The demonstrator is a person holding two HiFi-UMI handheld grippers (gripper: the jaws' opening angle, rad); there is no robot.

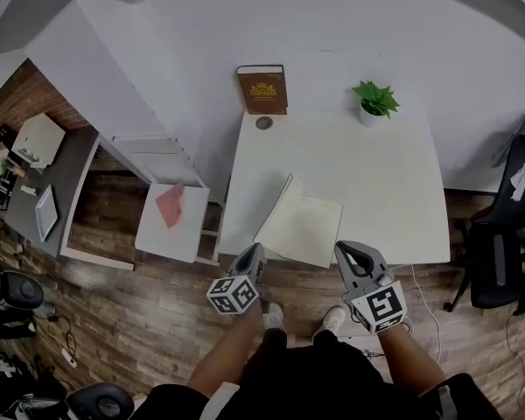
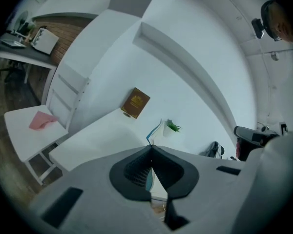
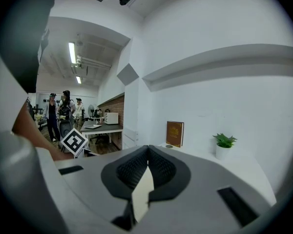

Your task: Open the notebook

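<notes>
The notebook (image 1: 302,226) lies open at the lower edge of the white table (image 1: 394,191), centre frame. The left gripper (image 1: 254,254) pinches its raised blue-edged cover; the right gripper (image 1: 344,252), jaws together, sits by its lower right corner

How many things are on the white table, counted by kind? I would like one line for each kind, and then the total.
notebook: 1
brown book: 1
potted plant: 1
small round disc: 1
total: 4
</notes>
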